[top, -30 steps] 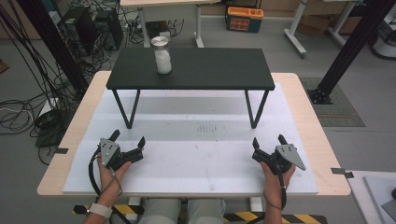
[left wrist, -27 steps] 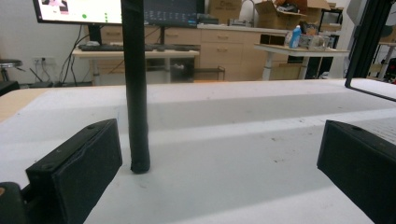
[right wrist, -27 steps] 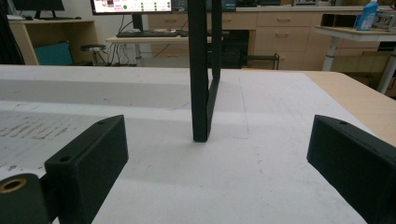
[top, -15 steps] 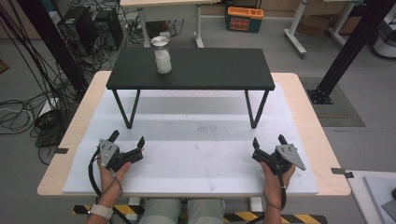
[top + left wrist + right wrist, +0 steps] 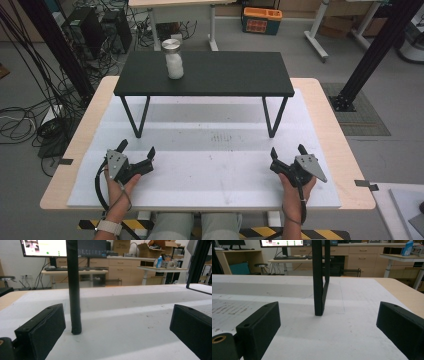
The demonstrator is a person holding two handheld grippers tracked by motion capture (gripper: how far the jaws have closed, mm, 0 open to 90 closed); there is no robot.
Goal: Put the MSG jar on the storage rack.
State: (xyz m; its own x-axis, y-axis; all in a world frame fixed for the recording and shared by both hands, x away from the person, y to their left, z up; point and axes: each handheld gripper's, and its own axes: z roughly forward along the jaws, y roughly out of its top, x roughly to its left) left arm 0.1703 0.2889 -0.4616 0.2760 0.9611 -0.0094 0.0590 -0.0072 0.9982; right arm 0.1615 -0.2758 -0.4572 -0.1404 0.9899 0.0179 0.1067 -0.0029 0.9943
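Observation:
A glass jar (image 5: 175, 59) with a metal lid and white contents stands upright on the left part of a low black bench (image 5: 220, 75). My left gripper (image 5: 136, 149) rests on the white mat near the front left, open with nothing between its jaws. My right gripper (image 5: 288, 150) rests near the front right, also open and empty. In the left gripper view, the left gripper (image 5: 117, 322) looks at the bench's black leg (image 5: 74, 290) just ahead. In the right gripper view, the right gripper (image 5: 328, 322) faces another bench leg (image 5: 318, 277).
The white mat (image 5: 210, 165) covers a light wooden table (image 5: 330, 120). Cables (image 5: 30, 115) and dark stands lie on the floor to the left. An orange box (image 5: 264, 20) sits on the floor at the back. Desks and monitors (image 5: 42, 247) stand far behind.

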